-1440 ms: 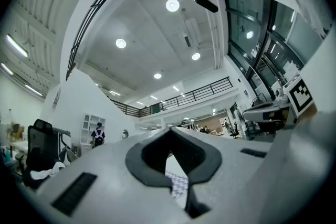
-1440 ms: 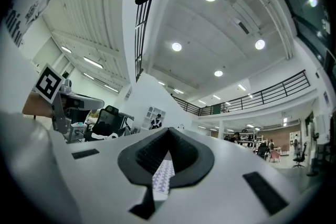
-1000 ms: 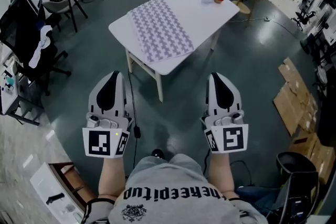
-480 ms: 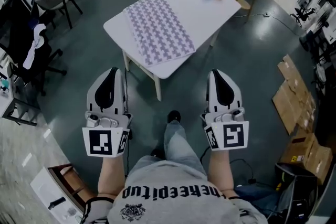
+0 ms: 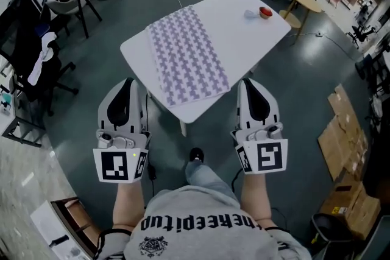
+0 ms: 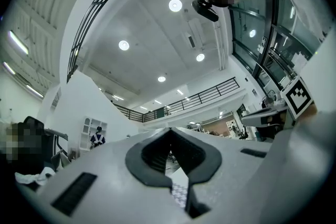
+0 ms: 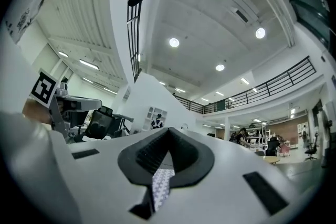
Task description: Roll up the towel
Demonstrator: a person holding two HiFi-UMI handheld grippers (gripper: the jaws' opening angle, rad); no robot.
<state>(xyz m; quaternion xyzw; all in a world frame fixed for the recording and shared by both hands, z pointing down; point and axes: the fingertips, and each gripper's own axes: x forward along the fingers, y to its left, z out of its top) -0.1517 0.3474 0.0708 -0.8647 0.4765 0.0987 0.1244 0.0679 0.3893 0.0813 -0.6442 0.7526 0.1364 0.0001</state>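
Nothing rolled yet: towel (image 5: 187, 56) flat, spread full length on left half of worktop (image 5: 244, 30). Left hand-held gripper (image 5: 128, 82) and right hand-held gripper (image 5: 251, 82) both closed, empty, near worktop's near edge, apart from towel. Whole roll left to do.

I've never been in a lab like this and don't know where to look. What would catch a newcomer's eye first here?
First, the purple-and-white patterned towel, spread flat on the left part of the white table mid-floor. Then, in the foreground, the left hand-held gripper and the right hand-held gripper, each white with a black-and-white marker cube, jaws closed on nothing, pointing toward the table.
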